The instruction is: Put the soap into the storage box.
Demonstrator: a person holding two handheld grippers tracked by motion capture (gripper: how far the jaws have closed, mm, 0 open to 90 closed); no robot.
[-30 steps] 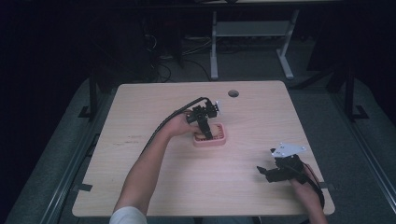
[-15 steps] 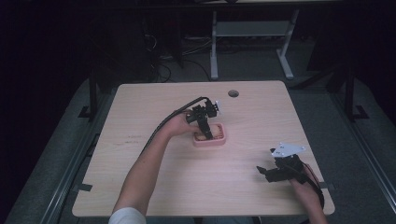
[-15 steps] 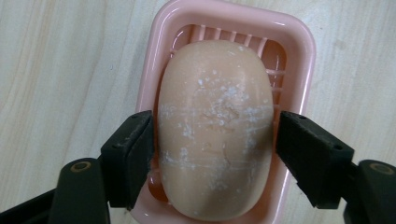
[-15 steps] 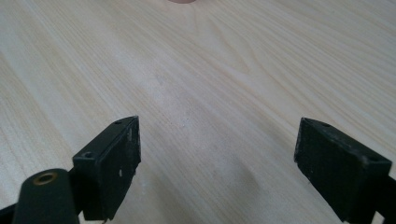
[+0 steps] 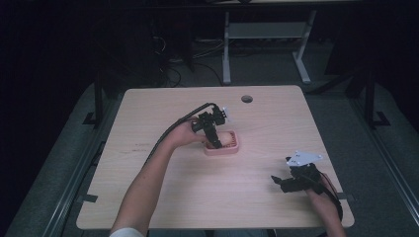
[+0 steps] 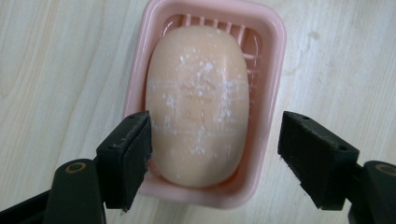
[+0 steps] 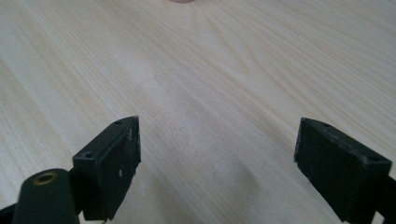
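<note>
Pale wooden table [image 5: 148, 197] in a dark room, with a pink soap dish [image 6: 275, 42] near its centre holding a peach bar of soap [image 6: 198, 100] (its top dusted with white flecks). My left gripper [image 6: 215, 158] hangs over the dish, jaws apart, one pad [image 6: 133, 154] at the dish's near rim beside the soap, the other well clear of the far wall. My right gripper [image 7: 217, 163] rests near the table's right front corner, jaws spread over bare wood. Risk, as I judge it: closing from this offset would catch the rim and tip or drag the dish, and the rounded bar could squirt out
</note>
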